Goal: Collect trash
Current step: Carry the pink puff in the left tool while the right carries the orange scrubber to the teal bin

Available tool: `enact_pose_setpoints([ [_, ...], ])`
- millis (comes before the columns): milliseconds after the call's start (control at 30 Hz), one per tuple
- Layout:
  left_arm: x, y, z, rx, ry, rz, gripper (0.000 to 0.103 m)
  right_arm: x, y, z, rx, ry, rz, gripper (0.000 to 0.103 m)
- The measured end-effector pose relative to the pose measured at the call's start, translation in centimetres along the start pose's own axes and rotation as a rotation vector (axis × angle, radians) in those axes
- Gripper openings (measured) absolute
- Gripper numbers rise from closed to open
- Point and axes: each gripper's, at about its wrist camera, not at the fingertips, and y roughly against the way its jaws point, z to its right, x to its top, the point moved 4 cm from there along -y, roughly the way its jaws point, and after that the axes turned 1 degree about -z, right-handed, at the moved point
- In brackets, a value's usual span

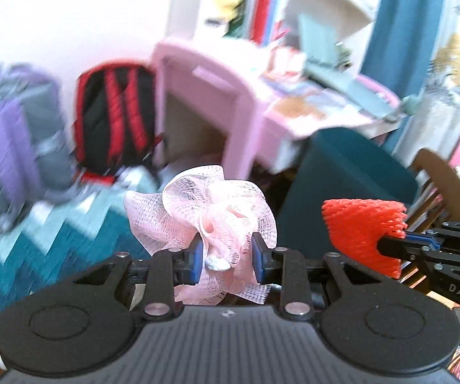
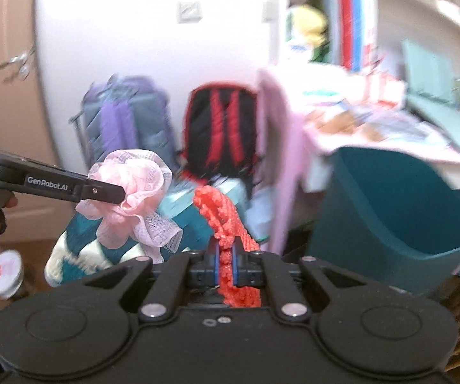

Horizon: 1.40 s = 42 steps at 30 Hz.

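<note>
My left gripper (image 1: 226, 257) has its jaws partly closed and clamped on a pink mesh net (image 1: 207, 220), a crumpled ruffled bundle. The blue pads (image 1: 198, 256) press on the bundle's gathered middle; most of the mesh billows out ahead of and above the jaws, and a loose tail hangs down behind them toward the gripper body. In the right wrist view the same net (image 2: 134, 192) shows at the tip of the left gripper's arm, off the floor.

My right gripper (image 2: 226, 260) has its jaws almost fully closed, clenched on a red foam net (image 2: 226, 224). The foam is squeezed thin between the pads; one end rises ahead of the jaws and the other trails back under the gripper body. In the left wrist view the red foam net (image 1: 364, 233) flares out wide in front of the right gripper's fingers.

Ahead and to the right of both sets of jaws stands a teal bin (image 2: 396, 217), its mouth open toward me. Beyond it is a pink worktop (image 1: 319, 112) covered with papers. Farther ahead of the jaws, against the white wall, stand a black-and-red backpack (image 2: 220, 128) and a purple-and-grey backpack (image 2: 127, 118). A teal and white zigzag rug (image 1: 54, 233) lies below the left jaws. The background is blurred.
</note>
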Motion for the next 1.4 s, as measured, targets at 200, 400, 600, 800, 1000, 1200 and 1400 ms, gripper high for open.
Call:
enact_pose_setpoints([
  [200,5.7,0.0,7.0,-0.077,-0.085,0.103,0.029,2.5,3.5,5.6,-0.117,-0.052,0.093,0.007],
  [400,10.1,-1.7,13.3,-0.121,-0.144,0.149,0.029,3.7,4.7,10.8,-0.206,-0.12,0.121,0.007],
  [600,12.6,-5.9,18.5,-0.148,-0.177,0.147,0.03,3.6,3.3,15.3,-0.259,-0.175,0.092,0.008],
  [800,12.5,-12.0,21.8,-0.157,-0.208,0.045,0.03,3.2,0.4,18.6,-0.289,-0.202,-0.003,0.008],
  [1000,11.7,-17.5,22.6,-0.137,-0.217,-0.067,0.03,2.7,-2.9,20.5,-0.296,-0.195,-0.093,0.008],
  [1200,10.5,-21.9,22.7,-0.12,-0.236,-0.161,0.03,2.1,-5.4,21.6,-0.292,-0.196,-0.148,0.008],
  [1400,9.4,-23.9,22.9,-0.115,-0.252,-0.212,0.03,1.2,-7.2,22.7,-0.286,-0.215,-0.201,0.013],
])
